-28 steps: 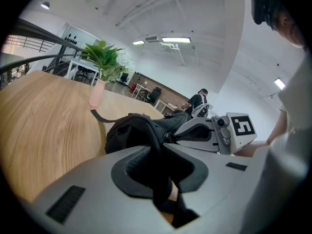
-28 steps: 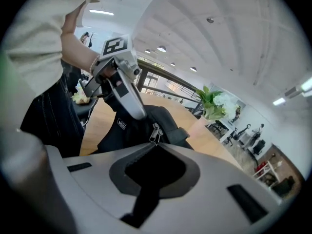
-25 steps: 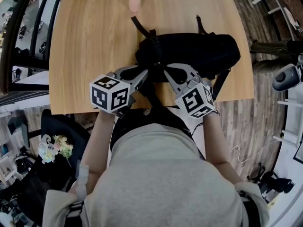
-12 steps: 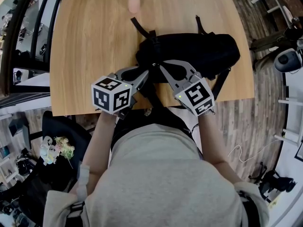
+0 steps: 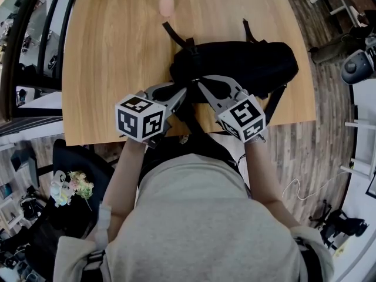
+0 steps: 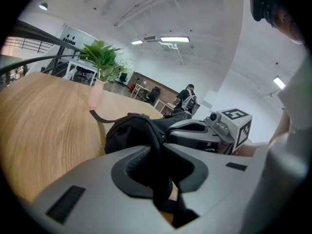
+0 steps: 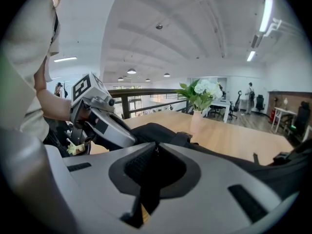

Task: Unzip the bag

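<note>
A black backpack (image 5: 235, 60) lies on the wooden table (image 5: 106, 51) in front of the person. My left gripper (image 5: 187, 90) is at the bag's near left end, shut on a black strap (image 6: 155, 145) that runs between its jaws. My right gripper (image 5: 198, 82) is close beside it, tips on the bag's near edge. In the right gripper view its jaws (image 7: 156, 144) are opening by a sliver, with a thin zipper pull still pinched at the tips. The zipper line itself is hidden among the black fabric (image 7: 161, 129).
A pink vase (image 5: 167, 4) with green leaves and white flowers stands at the table's far edge, beyond the bag. Loose bag straps (image 5: 176, 37) trail toward it. A dark chair (image 5: 70, 157) sits below the table's near left corner.
My right gripper has shifted slightly left and away from the person along the bag. The left gripper and the bag have hardly moved.
</note>
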